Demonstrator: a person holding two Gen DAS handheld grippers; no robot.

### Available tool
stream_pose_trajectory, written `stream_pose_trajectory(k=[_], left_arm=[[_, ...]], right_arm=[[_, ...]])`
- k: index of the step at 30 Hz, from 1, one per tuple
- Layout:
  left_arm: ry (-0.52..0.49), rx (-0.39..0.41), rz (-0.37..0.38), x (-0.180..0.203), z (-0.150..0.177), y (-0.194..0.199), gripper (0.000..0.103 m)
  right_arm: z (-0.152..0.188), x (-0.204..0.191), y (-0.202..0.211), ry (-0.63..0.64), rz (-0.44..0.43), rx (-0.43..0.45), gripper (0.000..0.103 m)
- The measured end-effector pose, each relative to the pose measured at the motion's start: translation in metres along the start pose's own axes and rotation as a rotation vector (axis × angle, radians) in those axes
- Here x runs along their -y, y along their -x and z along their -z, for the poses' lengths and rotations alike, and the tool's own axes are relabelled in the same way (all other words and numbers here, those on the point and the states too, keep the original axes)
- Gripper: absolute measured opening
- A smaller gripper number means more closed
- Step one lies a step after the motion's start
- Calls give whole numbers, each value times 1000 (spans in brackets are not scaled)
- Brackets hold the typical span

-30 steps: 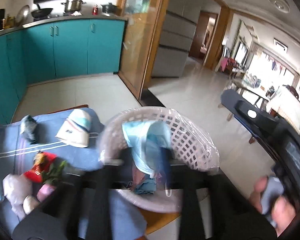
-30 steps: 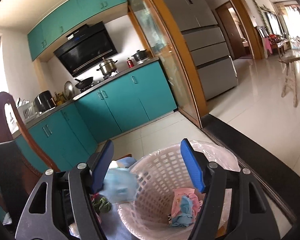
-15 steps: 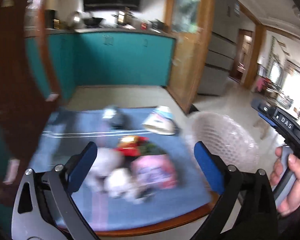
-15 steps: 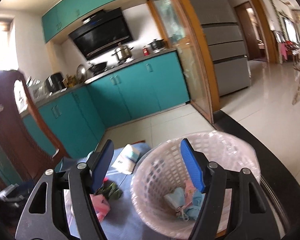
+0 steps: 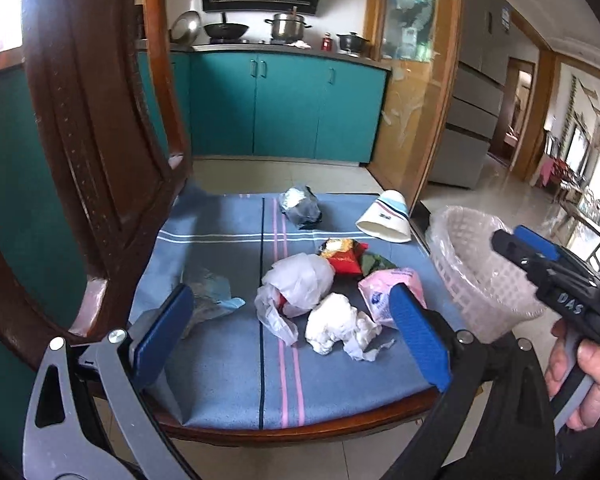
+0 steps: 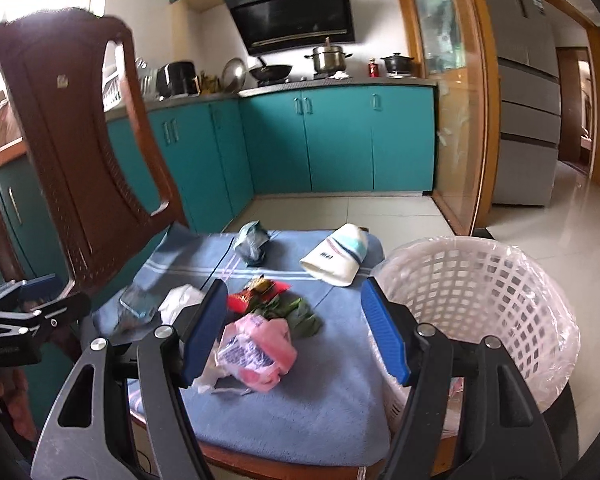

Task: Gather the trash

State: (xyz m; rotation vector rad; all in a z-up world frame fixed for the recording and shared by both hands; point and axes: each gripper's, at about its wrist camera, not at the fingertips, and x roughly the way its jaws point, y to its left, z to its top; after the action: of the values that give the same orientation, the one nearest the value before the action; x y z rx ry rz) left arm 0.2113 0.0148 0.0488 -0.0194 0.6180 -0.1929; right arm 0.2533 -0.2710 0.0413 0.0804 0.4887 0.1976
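On the chair seat: a blue striped cloth (image 5: 220,360) covers the cushion, and the trash lies scattered over it.
Left gripper (image 5: 292,336): jaws wide apart, having just opened up, nothing between the pads; it hangs over the near edge of the cloth.
Right gripper (image 6: 296,332): jaws parted, nothing gripped; the pink wrapper (image 6: 260,354) sits in the gap but I see no pad pressing on it.
Right hand (image 5: 580,380): at 4 o'clock in the left view, wrapped round its tool's handle.
Centre of the cloth: a white plastic bag (image 5: 300,290), with crumpled white tissue (image 5: 336,326) just at its 5 o'clock.
Red packet (image 5: 342,258): at 1 o'clock from the plastic bag, green leaves (image 6: 296,312) beside it.
Paper cup (image 5: 386,220): lying on its side at the far right corner, 1 o'clock.
Grey crumpled bag (image 5: 300,206): far edge, 12 o'clock.
Blue mask (image 5: 212,300): left side, 9 o'clock, close to the left finger.
Basket (image 6: 480,304): white, lined with clear plastic, standing at 3 o'clock off the seat's right edge.
Chair back (image 5: 96,128): dark carved wood, rising at 10 o'clock.
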Motion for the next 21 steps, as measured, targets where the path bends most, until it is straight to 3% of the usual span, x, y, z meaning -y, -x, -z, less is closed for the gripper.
stream_pose_trajectory(k=[21], left_arm=[[-13,-45,14,8,6,-10,98]], right_arm=[[6,-3,-4,23,4,-31,68]])
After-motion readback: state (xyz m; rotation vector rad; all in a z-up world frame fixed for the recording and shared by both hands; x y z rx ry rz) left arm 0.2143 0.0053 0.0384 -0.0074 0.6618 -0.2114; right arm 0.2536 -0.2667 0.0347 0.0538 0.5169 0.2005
